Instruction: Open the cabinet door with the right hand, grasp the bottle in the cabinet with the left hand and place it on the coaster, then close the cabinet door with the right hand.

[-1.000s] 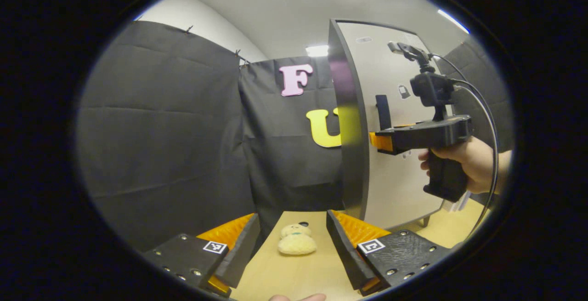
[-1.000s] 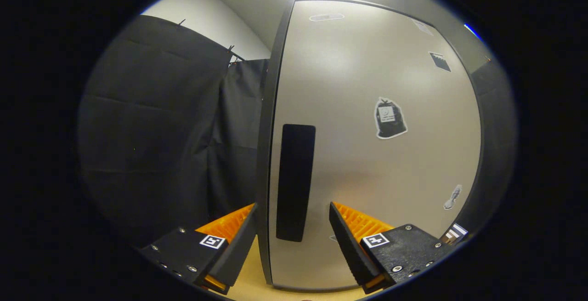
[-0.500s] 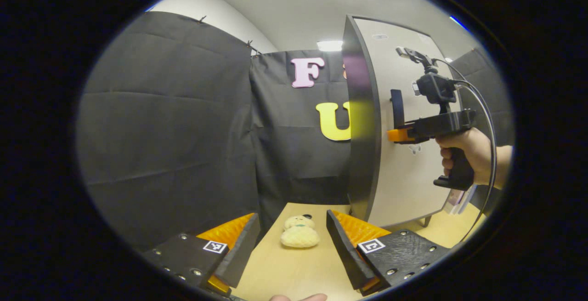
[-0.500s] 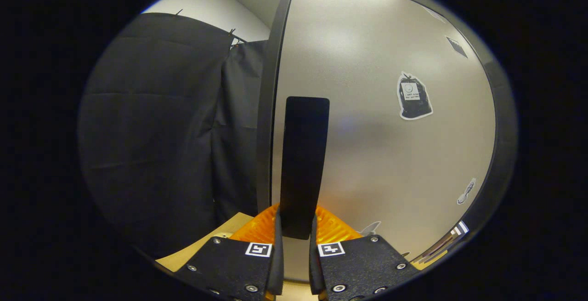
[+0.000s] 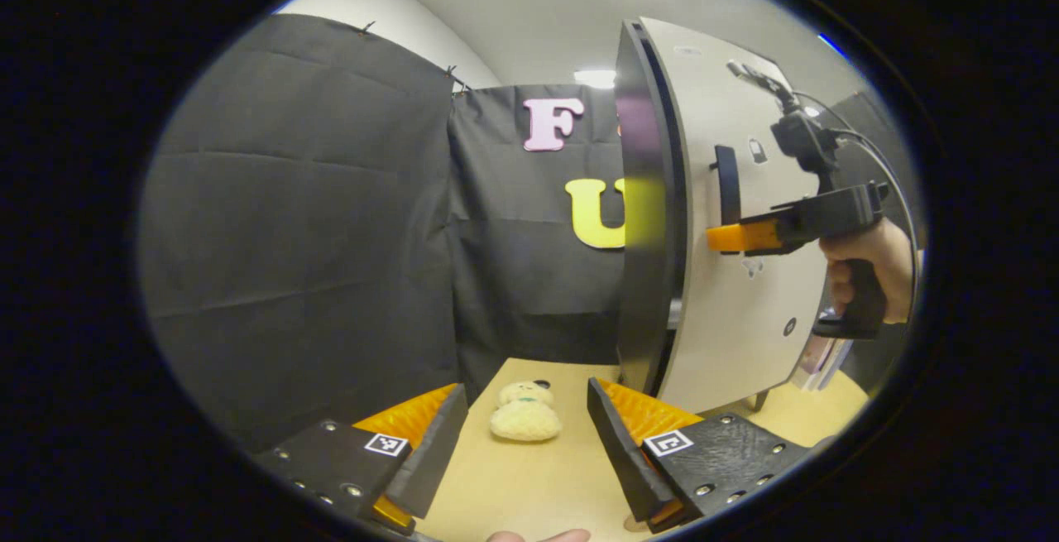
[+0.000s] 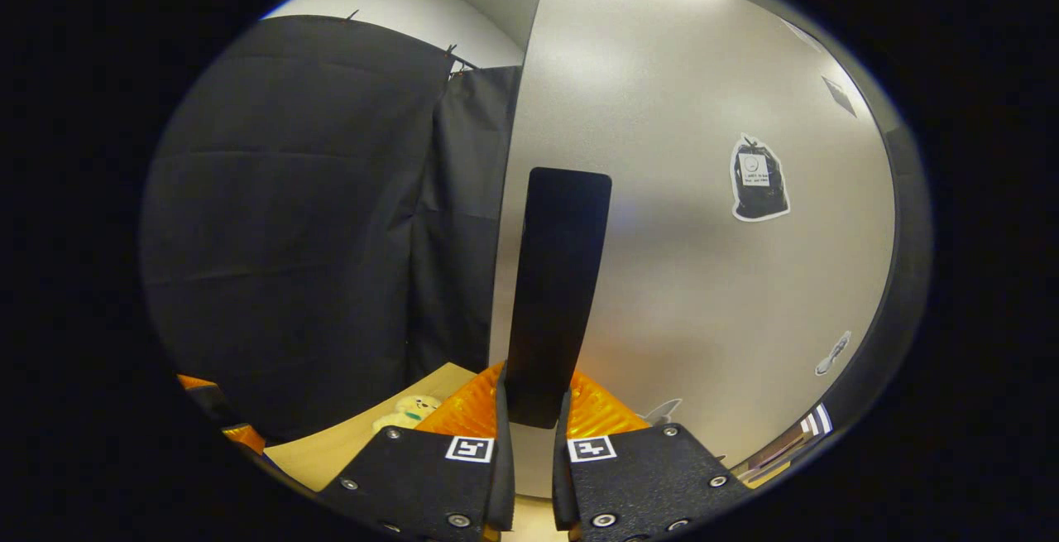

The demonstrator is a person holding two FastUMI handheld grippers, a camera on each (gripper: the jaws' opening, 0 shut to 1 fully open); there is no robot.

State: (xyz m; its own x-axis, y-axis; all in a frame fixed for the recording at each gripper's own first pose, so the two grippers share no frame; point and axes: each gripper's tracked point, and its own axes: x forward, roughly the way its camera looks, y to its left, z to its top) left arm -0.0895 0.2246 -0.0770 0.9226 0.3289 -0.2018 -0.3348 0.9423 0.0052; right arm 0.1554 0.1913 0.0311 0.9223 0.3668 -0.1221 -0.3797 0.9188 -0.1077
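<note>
Up front in the left gripper view: left gripper (image 5: 525,451) low over the counter (image 5: 538,484), fingers (image 5: 430,443) spread wide, nothing between them. Just beyond the tips, a cream plush toy (image 5: 524,415) lying on the counter. Right of centre, cabinet door (image 5: 745,219) standing upright, its dark edge facing the camera, seemingly swung a little off the cabinet. On its pale face, a black vertical handle (image 5: 727,194), with the right gripper (image 5: 728,237) clamped on its lower end. Behind that, a hand (image 5: 869,265) wrapped round the gripper's grip, cable looping above. Black cloth wall (image 5: 306,219) to the left and behind. Bottle and coaster not to be made out.

Then the right gripper view: right gripper (image 6: 534,422) at the bottom, fingers (image 6: 463,414) drawn narrow and pressed on both sides of the handle's (image 6: 558,277) lower end. Door (image 6: 703,277) rising pale behind it, a few stickers (image 6: 759,178) on its face. Toy (image 6: 405,411) on the counter (image 6: 331,451) at lower left, with part of the left gripper (image 6: 215,414) at the far left edge.
</note>
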